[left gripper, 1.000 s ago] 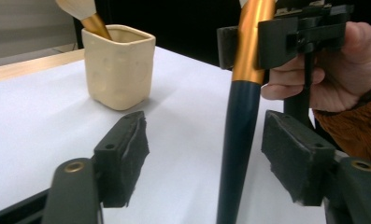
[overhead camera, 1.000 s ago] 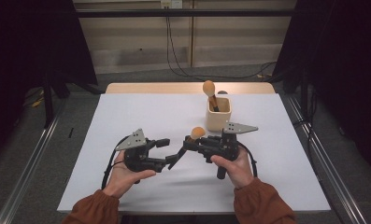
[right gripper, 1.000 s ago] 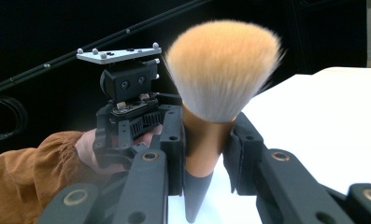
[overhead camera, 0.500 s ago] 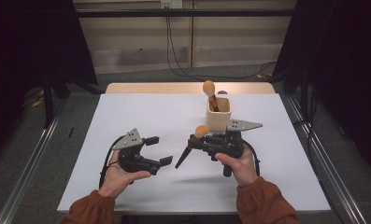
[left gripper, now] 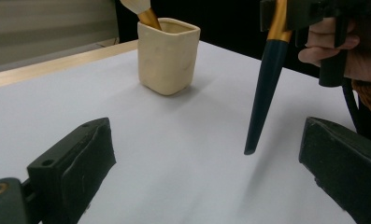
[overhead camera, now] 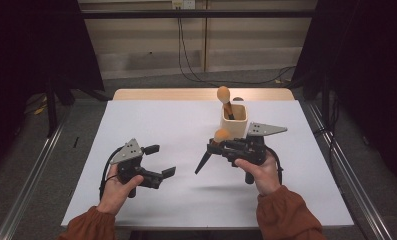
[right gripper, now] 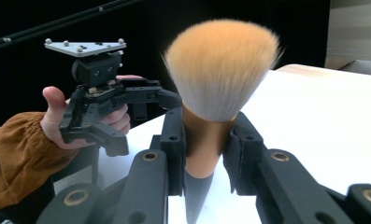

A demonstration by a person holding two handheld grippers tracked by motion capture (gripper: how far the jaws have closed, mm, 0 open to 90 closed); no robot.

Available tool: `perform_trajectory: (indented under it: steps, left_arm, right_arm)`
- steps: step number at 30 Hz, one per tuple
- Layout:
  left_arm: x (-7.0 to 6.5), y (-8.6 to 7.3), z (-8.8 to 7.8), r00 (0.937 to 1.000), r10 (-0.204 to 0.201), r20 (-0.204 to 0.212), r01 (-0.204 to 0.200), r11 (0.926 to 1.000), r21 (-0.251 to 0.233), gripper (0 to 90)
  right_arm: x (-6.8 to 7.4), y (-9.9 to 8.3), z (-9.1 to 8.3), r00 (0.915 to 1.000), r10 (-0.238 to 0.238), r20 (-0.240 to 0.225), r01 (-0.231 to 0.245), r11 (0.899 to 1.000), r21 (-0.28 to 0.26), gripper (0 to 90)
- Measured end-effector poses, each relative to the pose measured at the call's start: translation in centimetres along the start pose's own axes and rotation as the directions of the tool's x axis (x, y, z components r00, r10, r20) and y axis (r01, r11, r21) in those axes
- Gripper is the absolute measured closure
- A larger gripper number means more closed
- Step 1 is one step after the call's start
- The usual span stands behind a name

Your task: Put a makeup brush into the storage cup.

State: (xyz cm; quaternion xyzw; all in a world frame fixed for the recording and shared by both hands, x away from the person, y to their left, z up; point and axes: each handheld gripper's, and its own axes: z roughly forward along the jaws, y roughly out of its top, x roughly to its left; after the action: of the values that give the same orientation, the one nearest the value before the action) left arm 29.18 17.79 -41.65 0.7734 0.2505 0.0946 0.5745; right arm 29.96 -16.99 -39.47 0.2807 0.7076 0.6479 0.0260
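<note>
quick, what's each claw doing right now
Left claw: open, empty.
Right claw: shut on the makeup brush, gripped at its gold collar.

My left hand (overhead camera: pixel 117 186) comes in from the bottom edge in a rust-orange sleeve and holds the left gripper (overhead camera: pixel 159 160) low over the table at the left, its jaws spread wide apart with nothing between them and pointing toward the right. My right hand (overhead camera: pixel 260 171), in the same orange sleeve, holds the right gripper (overhead camera: pixel 217 145) facing left toward the other one, jaws closed. The two grippers sit near each other, tips apart and not touching.
</note>
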Motion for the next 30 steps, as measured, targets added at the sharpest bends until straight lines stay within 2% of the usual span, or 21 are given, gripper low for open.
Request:
perform_trajectory:
  steps: [3,5,8,11,13,14,19,25,27,30]
  left_arm:
    - [0.1,-0.3,-0.3,0.9996,-0.019,-0.019,0.019,0.9998,-0.007,3.0]
    - [0.2,-0.6,-0.5,0.9987,-0.002,-0.051,0.002,1.0000,0.003,2.9]
    - [0.3,-1.0,-1.0,0.9977,-0.013,-0.067,0.013,0.9998,-0.012,2.8]
    - [0.5,-1.3,-1.7,0.9959,-0.044,-0.079,0.042,0.9988,-0.024,2.9]
    - [0.6,-1.4,-2.2,0.9938,-0.040,-0.104,0.036,0.9987,-0.036,2.9]
    - [0.7,-1.5,-2.5,0.9921,-0.042,-0.118,0.035,0.9977,-0.058,3.0]
    - [1.0,-1.8,-3.5,0.9890,-0.054,-0.138,0.044,0.9963,-0.074,3.0]
    - [1.3,-2.5,-4.5,0.9866,-0.058,-0.153,0.049,0.9970,-0.060,3.0]
    - [1.5,-2.5,-4.9,0.9867,-0.057,-0.152,0.046,0.9961,-0.075,2.2]
    - [1.7,-2.6,-5.2,0.9837,-0.056,-0.171,0.043,0.9957,-0.082,2.2]
  right_arm:
    - [-0.2,0.5,-0.3,0.9996,-0.005,0.026,0.005,1.000,0.007,71.9]
    - [-0.3,0.7,-0.6,0.9993,-0.002,0.038,0.002,1.000,0.005,71.9]
    - [-0.6,0.9,-1.1,0.9983,-0.008,0.058,0.008,1.000,0.002,71.9]
    - [-0.8,1.3,-1.6,0.9969,-0.013,0.077,0.013,1.000,0.006,71.9]
    - [-1.0,1.5,-1.9,0.9958,-0.019,0.090,0.018,1.000,0.014,71.9]
    - [-1.1,1.5,-2.0,0.9955,-0.018,0.093,0.017,1.000,0.010,71.9]
    - [-1.7,2.0,-2.7,0.9918,-0.024,0.126,0.022,1.000,0.020,71.9]
    - [-2.3,2.7,-3.3,0.9864,-0.027,0.162,0.026,1.000,0.008,71.9]
    - [-2.5,3.0,-3.5,0.9837,-0.028,0.177,0.027,1.000,0.006,71.9]
    - [-2.9,3.5,-3.8,0.9789,-0.033,0.202,0.032,0.999,0.008,71.9]
